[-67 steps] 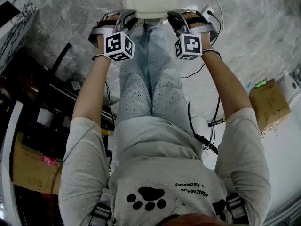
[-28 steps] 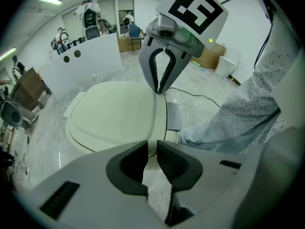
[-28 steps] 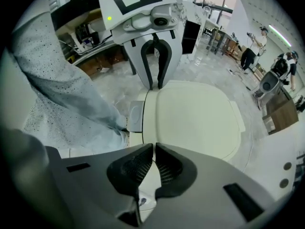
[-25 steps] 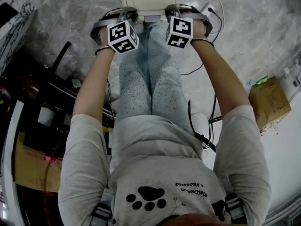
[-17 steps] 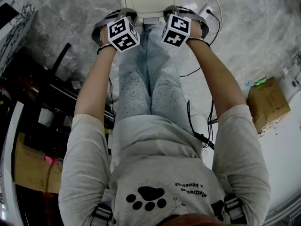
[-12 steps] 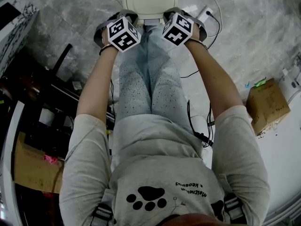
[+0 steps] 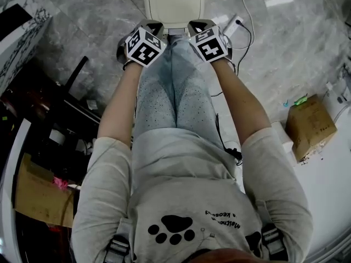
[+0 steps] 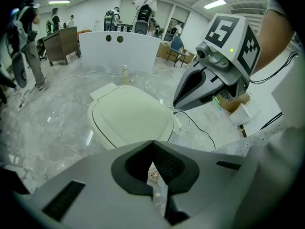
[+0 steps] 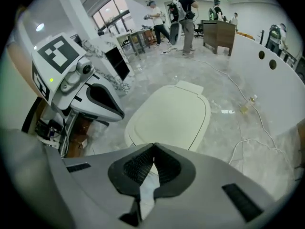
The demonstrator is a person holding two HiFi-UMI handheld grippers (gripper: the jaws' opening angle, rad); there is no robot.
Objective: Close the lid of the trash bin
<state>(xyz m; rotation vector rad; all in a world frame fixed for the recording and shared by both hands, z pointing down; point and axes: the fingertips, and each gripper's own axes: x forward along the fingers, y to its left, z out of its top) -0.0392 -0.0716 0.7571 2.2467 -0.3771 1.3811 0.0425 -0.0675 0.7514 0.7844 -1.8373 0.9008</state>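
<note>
The trash bin's cream lid (image 7: 174, 3) lies flat and closed on the bin, just beyond the person's knees. It also fills the middle of the left gripper view, lid (image 8: 131, 116), and of the right gripper view, lid (image 9: 174, 113). My left gripper (image 7: 155, 26) hangs above the lid's near left corner, shut and holding nothing. My right gripper (image 7: 196, 26) hangs above the near right corner, also shut and empty. Both point steeply down, side by side. In their own views the pads of the left gripper (image 8: 153, 142) and of the right gripper (image 9: 154, 146) meet at the tips.
A cardboard box (image 7: 310, 126) sits on the grey marble floor at the right, and a white power strip (image 7: 233, 22) with cables lies beside the bin. Dark furniture (image 7: 49, 108) crowds the left. A white curved partition (image 8: 119, 51) and several people stand beyond.
Both grippers have risen off the lid's near edge, drawn closer together and rolled, so their marker cubes now face more upward. The lid has stayed down.
</note>
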